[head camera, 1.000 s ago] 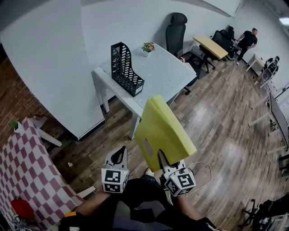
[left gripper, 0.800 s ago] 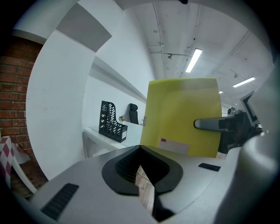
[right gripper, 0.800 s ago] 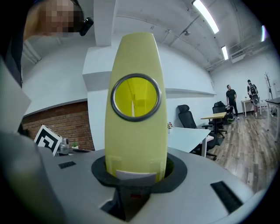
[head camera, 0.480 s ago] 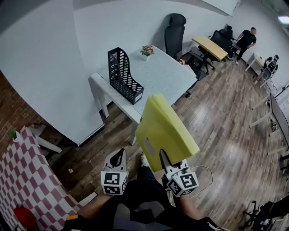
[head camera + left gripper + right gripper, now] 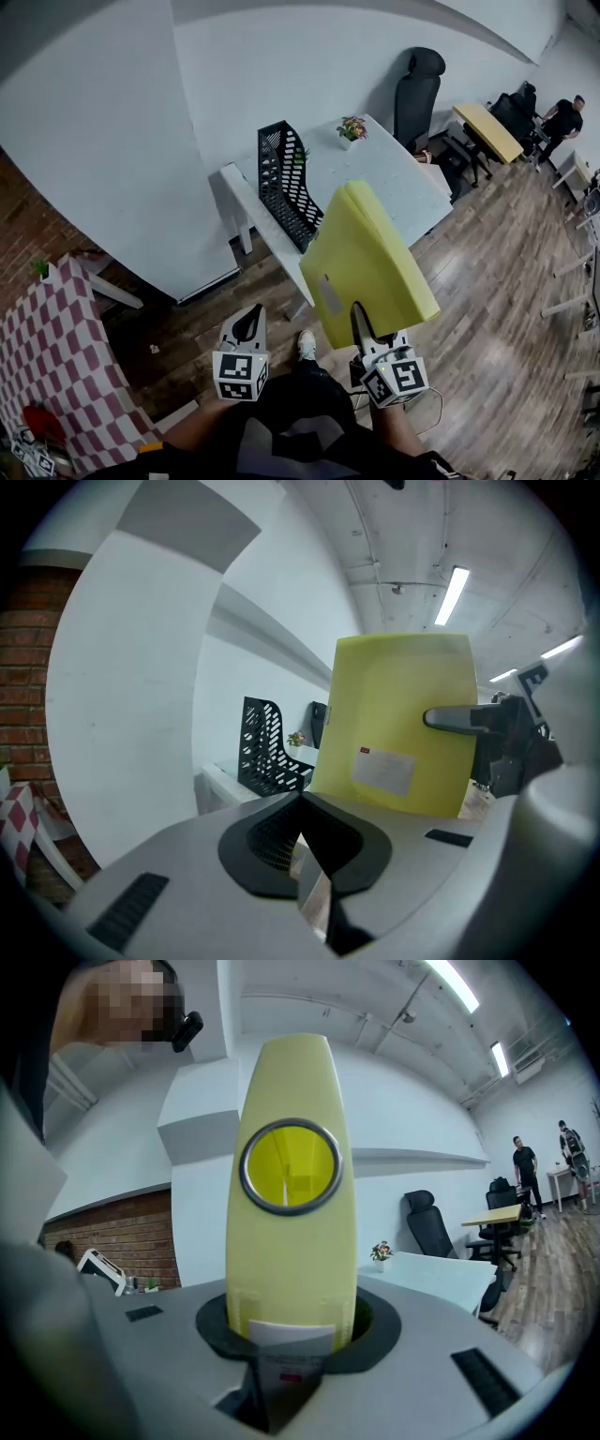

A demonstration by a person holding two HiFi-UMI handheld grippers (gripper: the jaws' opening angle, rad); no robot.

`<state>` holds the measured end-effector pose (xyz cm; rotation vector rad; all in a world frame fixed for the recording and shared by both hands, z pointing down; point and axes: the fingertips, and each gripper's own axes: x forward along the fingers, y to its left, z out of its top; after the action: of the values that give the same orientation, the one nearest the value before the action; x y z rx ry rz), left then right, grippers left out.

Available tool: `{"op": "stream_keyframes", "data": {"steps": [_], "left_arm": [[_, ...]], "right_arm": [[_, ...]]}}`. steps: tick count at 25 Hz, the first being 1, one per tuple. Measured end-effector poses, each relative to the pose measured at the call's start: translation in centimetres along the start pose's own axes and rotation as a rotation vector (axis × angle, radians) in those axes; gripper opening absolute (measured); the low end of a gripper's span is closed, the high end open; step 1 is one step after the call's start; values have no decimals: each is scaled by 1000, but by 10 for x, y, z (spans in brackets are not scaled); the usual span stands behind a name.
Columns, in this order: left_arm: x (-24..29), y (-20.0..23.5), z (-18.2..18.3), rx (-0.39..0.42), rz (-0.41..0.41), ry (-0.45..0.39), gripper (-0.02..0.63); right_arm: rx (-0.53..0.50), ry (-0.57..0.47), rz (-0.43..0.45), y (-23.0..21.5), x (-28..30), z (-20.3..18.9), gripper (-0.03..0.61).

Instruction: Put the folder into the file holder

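- Folder – yellow and thick, up in the air, standing on end and leaning a little, its spine towards the right gripper's camera. A white label sits low on its side, and the spine has a metal-rimmed finger hole.
- Right gripper pinches the folder's bottom end, one jaw on each side of it.
- Left gripper hangs beside it on the left. Its jaws are pressed together with nothing between them, and it is clear of the folder.
- Holder – black mesh, upright at the near left corner of the white tabletop, open end up. Only its own mesh walls show inside. The folder is apart from it, on the person's side.
- A small white pot with flowers stands on the tabletop's far edge, well apart from the holder.
- Behind the tabletop is a black office chair.
- A red-and-white checked cloth lies at the far left, over the wooden floor.
- A person stands far off at the right.
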<state>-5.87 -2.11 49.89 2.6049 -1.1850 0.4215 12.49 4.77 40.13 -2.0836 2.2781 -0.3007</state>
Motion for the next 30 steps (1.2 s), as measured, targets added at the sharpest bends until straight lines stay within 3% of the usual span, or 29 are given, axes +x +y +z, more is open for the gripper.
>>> {"op": "stream_keyframes", "data": {"steps": [13, 19, 25, 30], "left_arm": [[113, 17, 68, -55, 196, -13, 5], [126, 26, 69, -77, 284, -4, 5], [119, 53, 57, -109, 346, 17, 5], [140, 80, 60, -118, 300, 22, 5]], "right_arm": [[-60, -73, 242, -74, 139, 87, 135], [-38, -126, 349, -77, 193, 105, 137], [-72, -96, 335, -74, 235, 87, 137], [-86, -73, 314, -60, 262, 74, 137]]}}
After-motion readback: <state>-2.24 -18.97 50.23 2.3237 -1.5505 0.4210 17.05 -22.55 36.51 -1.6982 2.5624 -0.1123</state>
